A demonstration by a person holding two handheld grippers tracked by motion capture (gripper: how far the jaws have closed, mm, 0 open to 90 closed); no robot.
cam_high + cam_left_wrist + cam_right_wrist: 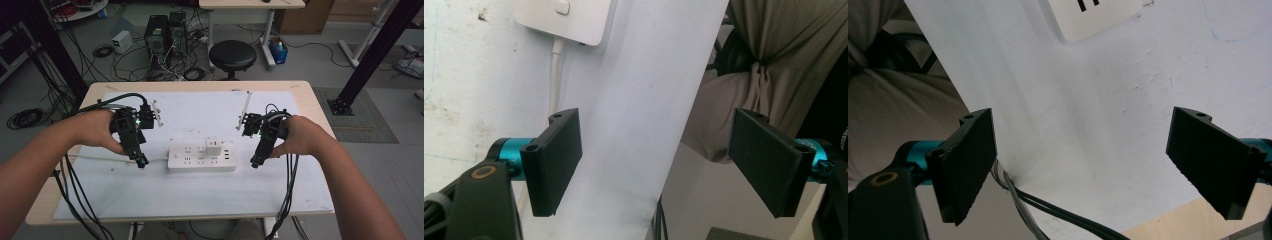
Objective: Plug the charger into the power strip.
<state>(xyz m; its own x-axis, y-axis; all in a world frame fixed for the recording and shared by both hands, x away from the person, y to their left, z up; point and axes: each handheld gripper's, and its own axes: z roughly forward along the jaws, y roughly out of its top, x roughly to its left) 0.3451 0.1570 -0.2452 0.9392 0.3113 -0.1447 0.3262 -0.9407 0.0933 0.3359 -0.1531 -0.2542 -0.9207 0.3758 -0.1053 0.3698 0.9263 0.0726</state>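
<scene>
A white power strip (202, 156) lies in the middle of the white mat, with a white charger block (213, 147) plugged into its top. My left gripper (141, 161) hovers just off the strip's left end, beside its white cord (95, 158). In the left gripper view its jaws (661, 160) stand wide apart with nothing between them, and the strip's switch end (569, 17) and cord (555, 75) show above. My right gripper (256, 162) hangs just right of the strip. Its jaws (1090, 160) are open and empty, with a strip corner (1098, 15) above.
A white mat (200, 195) covers most of the wooden table (310, 100). Black cables (1048, 210) trail off the table's near edge. Beyond the far edge stand a black stool (232, 55) and computer towers (165, 32) among floor cables.
</scene>
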